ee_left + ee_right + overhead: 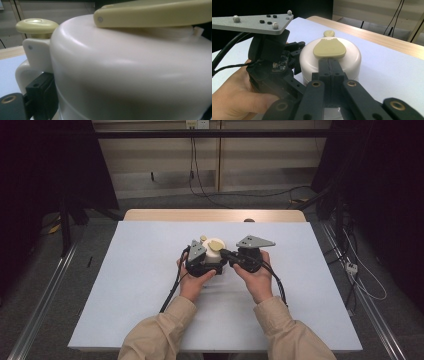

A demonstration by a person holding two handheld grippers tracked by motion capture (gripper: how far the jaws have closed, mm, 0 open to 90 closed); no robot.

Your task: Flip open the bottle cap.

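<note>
Dim room, cabled floor, pale blue table (125, 285), left claw (210, 254) astride white pot (214, 251), right claw (329, 65) pressed together.

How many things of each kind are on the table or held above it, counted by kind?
Jug: 1
Grippers: 2, the left gripper and the right gripper
Total: 3

Two forearms in tan long sleeves (159, 332). Each hand holds a black gripper, left gripper (199, 262) and right gripper (227, 254), topped by a grey three-cornered plate (255, 241) with small markers, brass-ringed pivots, and trailing black cables (172, 287).
</note>
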